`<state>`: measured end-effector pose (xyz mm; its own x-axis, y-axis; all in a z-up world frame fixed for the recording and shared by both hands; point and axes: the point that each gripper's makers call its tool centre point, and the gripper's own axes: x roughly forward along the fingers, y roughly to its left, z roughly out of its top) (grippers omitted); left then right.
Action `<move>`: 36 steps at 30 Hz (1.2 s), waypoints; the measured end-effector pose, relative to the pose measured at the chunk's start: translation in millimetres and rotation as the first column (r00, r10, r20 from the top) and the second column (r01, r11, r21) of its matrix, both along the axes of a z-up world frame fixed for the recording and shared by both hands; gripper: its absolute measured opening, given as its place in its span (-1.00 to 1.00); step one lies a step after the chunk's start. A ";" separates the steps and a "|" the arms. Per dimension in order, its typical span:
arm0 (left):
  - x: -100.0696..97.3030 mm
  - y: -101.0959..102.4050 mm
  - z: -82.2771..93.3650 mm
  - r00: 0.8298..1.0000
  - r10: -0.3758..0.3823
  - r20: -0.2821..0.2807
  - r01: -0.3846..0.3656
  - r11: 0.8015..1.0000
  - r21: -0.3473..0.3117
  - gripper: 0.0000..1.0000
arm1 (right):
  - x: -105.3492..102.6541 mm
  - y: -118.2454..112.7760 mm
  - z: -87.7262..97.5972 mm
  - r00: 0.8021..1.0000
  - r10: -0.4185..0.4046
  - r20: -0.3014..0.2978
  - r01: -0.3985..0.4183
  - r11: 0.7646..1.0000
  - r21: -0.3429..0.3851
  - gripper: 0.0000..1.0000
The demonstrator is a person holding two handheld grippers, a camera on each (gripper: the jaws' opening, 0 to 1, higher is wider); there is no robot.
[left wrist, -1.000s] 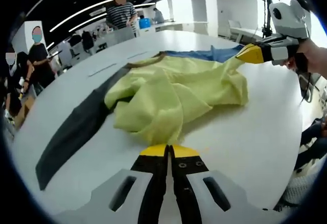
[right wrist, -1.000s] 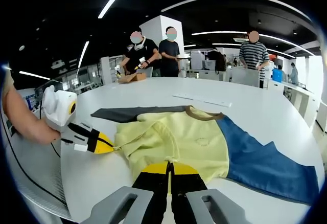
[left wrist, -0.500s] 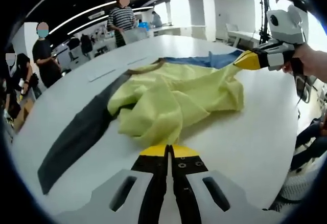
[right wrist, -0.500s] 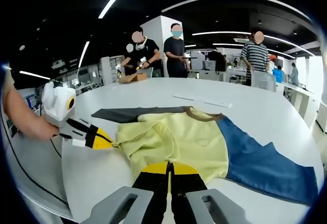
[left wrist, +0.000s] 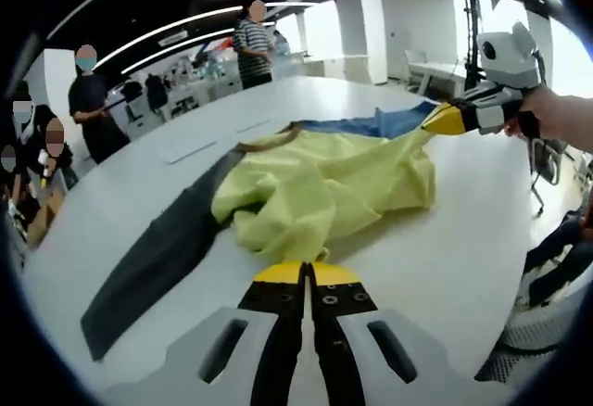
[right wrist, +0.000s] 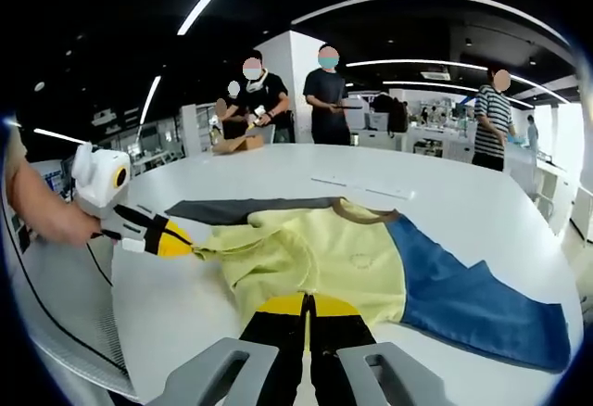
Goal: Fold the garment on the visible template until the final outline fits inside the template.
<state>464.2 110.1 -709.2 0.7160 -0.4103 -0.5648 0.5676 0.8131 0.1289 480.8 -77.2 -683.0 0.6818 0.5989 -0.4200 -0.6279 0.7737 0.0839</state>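
Pinching the shirt [left wrist: 324,193] edge with both grippers, left [left wrist: 305,274] and right [right wrist: 306,306], you have one rumpled fold; the dark template [left wrist: 153,262] lies mostly uncovered, so folding remains.

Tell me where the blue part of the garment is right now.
In the right gripper view the blue section lies flat on the white table, right of the yellow shirt body. In the left gripper view it sits beyond the yellow, near the right tool.
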 end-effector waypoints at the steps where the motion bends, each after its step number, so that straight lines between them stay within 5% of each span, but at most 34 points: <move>1: -0.3 1.0 1.1 1.000 -0.002 0.004 0.002 1.000 0.003 -1.00 | -0.7 -0.7 0.4 1.000 -0.002 0.000 0.002 1.000 0.000 -1.00; 19: -12.5 30.0 26.5 0.998 -0.049 0.050 0.047 0.998 0.034 -1.00 | -12.8 -20.2 19.5 0.999 -0.036 0.030 0.036 0.999 -0.002 -1.00; 36: -40.2 47.8 27.6 0.994 -0.113 0.002 0.113 0.991 0.066 -1.00 | -38.2 -62.1 17.9 0.998 -0.060 0.017 0.061 0.997 -0.042 -1.00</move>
<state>424.1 157.9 -681.6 0.6703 -0.4510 -0.5893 0.6545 0.7335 0.1832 442.6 -139.3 -665.1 0.7230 0.5380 -0.4333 -0.5806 0.8132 0.0408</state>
